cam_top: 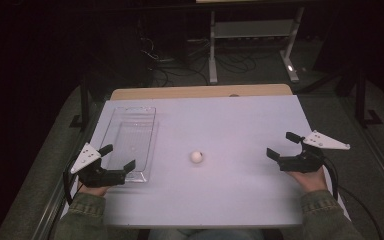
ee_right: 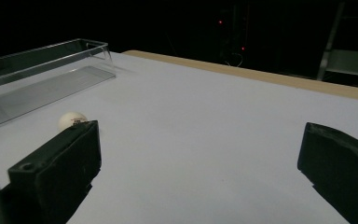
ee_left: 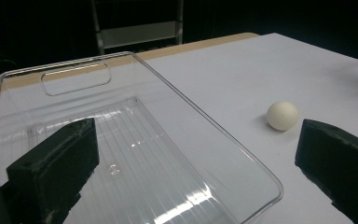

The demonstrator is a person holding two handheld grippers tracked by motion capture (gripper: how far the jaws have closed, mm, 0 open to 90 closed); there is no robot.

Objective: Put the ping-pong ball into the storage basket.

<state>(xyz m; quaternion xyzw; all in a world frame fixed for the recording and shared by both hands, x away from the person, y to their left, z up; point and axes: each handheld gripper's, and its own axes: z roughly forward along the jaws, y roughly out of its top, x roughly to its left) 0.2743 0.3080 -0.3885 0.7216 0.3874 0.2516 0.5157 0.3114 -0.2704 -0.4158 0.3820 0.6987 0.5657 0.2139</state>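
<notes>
The counter [cam_top: 240,125] carries a white, matte top sheet, with a strip of light wood edge [cam_top: 200,92] exposed along the far side. The surface is flat and evenly covered. Two items rest directly on it. A clear plastic tray [cam_top: 111,131] — rectangular, ribbed floor, a handle cutout in its far end wall — lies lengthwise on the left part, its near end close to the front edge. It holds nothing. A small white ball [cam_top: 196,156] sits near the middle of the counter — to the right of the tray's near end and apart from it, casting a short shadow. In the right gripper view a faint mark shows on the ball; it cannot be read.
</notes>
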